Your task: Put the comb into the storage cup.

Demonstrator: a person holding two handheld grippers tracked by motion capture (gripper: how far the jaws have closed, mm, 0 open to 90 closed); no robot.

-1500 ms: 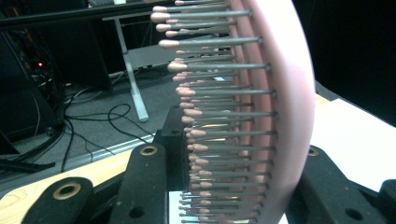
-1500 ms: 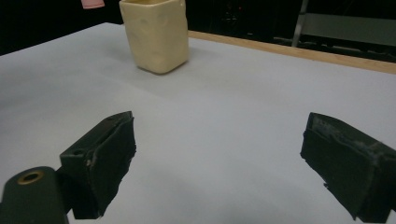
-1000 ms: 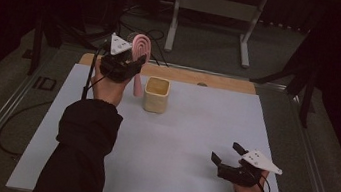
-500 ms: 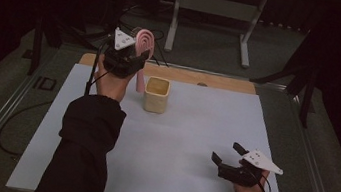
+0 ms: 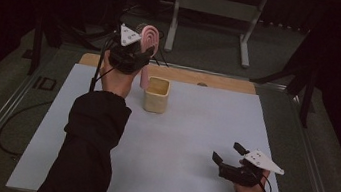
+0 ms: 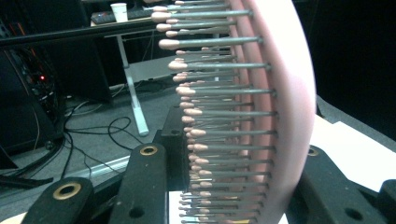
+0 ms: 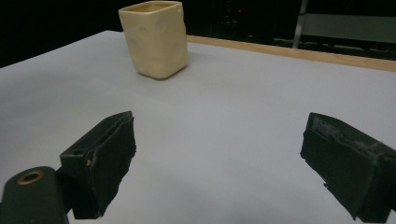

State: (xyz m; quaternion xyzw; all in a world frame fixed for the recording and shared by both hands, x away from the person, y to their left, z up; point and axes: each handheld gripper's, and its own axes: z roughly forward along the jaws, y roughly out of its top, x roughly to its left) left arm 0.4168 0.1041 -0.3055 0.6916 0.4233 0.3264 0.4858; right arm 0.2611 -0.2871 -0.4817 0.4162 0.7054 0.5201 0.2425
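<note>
**Pink brush held above the cup**

Jaws of the left gripper (image 5: 136, 53) pinch a pink hairbrush (image 5: 150, 40), raised at the desk's (image 5: 194, 129) far edge, just beside the cream cup (image 5: 156, 94). Right gripper (image 5: 231, 155) rests near the front right, jaws spread and empty. No readable writing appears on brush or cup.

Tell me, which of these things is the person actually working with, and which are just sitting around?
In use, as far as I can judge:
- pink hairbrush, clamped in the left hand-held gripper
- cream cup, beside the brush's handle
- right hand-held gripper, open and holding nothing

Just lying about:
- metal stand behind the table
- paper cup on a far desk
- cables on the floor
</note>
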